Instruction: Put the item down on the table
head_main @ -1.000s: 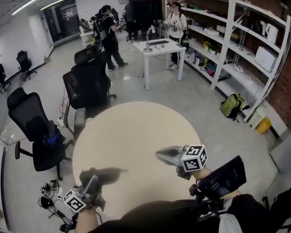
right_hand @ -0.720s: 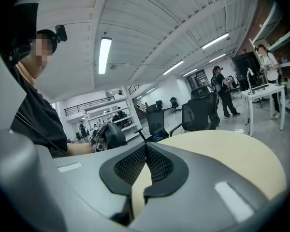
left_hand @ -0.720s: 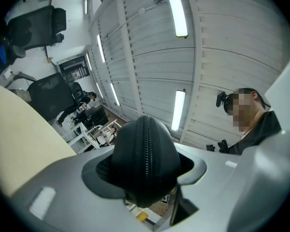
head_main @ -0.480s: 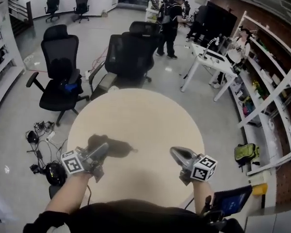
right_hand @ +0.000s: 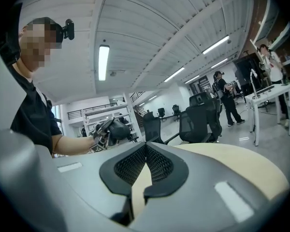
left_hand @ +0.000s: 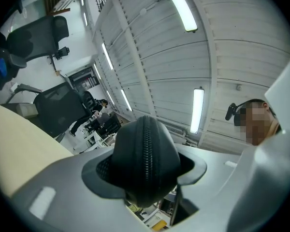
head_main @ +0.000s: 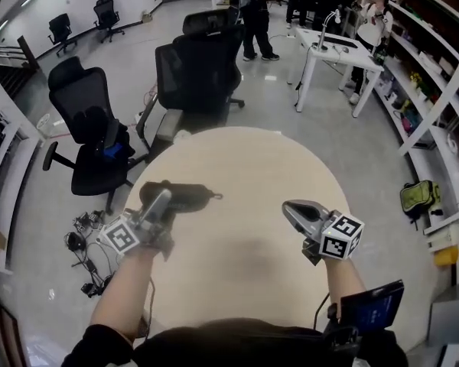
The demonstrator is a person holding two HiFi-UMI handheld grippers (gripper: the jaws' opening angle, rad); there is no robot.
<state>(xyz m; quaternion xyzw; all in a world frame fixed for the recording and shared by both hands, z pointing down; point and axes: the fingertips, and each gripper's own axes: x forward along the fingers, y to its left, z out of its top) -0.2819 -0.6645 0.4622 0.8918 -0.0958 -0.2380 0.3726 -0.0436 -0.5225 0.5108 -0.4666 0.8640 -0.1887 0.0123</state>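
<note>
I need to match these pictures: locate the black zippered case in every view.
Head view: black zippered case left of centre, held by the left gripper.
Left gripper view: case dead centre, clamped between the jaws.
Right gripper view: case small, left of centre.
Shared landmark: round beige table, visible in all three.

Seen from my head view, the left tongs (head_main: 159, 203) cover the near end of the black case (head_main: 185, 195), and my own torso (head_main: 237, 346) hides the table's (head_main: 245, 159) near edge. In the left gripper view the case fills the gap and blocks what lies beyond, its lower end out of sight. Items on the shelves (head_main: 436, 90) are too small to tell.
</note>
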